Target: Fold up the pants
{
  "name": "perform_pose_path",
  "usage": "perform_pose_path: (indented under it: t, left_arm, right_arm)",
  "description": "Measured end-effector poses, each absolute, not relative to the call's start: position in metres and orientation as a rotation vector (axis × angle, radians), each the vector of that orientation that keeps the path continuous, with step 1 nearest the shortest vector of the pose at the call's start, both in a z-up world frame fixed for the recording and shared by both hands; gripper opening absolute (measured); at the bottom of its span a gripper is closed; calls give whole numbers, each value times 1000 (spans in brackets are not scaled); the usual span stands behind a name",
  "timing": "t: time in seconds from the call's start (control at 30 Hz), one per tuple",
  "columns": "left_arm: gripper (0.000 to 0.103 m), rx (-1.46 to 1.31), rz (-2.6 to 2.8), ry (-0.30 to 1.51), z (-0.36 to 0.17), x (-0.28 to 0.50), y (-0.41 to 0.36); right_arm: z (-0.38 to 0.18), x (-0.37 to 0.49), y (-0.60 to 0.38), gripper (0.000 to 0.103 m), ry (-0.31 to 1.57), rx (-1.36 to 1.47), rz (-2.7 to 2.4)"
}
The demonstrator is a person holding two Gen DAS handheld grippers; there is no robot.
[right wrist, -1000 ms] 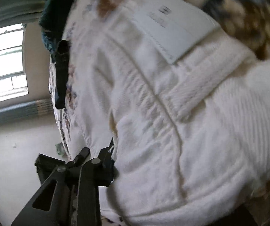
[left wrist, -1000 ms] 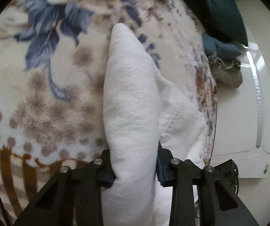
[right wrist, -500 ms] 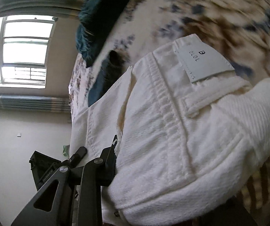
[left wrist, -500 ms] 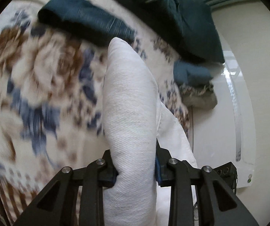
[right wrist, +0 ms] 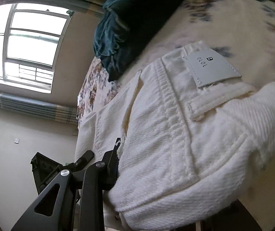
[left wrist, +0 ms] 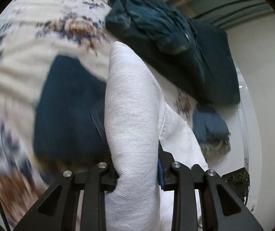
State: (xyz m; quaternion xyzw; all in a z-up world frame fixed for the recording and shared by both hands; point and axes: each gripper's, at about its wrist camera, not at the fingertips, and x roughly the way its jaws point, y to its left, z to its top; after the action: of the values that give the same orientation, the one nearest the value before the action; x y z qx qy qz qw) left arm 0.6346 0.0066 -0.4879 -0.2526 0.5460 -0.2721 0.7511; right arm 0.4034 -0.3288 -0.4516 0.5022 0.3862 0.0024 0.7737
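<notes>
The white pants are lifted above the floral bedspread. My left gripper is shut on a thick folded bundle of the white fabric that rises between its fingers. My right gripper is shut on the waistband end of the white pants; only its left finger shows, the other is hidden behind the cloth. A grey brand patch and a belt loop face the right wrist camera.
A folded dark blue garment lies on the bedspread under the left gripper. A dark teal heap of clothing sits at the bed's far end, also in the right wrist view. A window and pale wall lie beyond the bed.
Both grippers have carried the pants forward along the bed towards the teal heap. The folded dark blue garment has come under the left gripper. Both grips are unchanged.
</notes>
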Motion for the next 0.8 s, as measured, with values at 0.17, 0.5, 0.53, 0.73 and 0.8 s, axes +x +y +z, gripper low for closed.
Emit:
perform_pose_path:
  t: [0.17, 0.5, 0.53, 0.73, 0.8]
  left_arm:
    - [26, -512, -567, 1196, -525, 706, 27]
    - [34, -465, -514, 1258, -570, 701, 45]
    - [36, -446, -493, 1259, -567, 699, 44]
    - [88, -108, -238, 1223, -527, 667, 28]
    - [90, -34, -185, 1189, -514, 652, 24]
  right_arm:
    - [-487, 490, -301, 31, 855, 1043, 9]
    - [-544, 520, -286, 54, 1030, 1020, -51]
    - [-545, 517, -289, 55, 1043, 1021, -54]
    - [-501, 501, -287, 95, 1191, 699, -181]
    - [-479, 503, -278, 95, 1219, 523, -255]
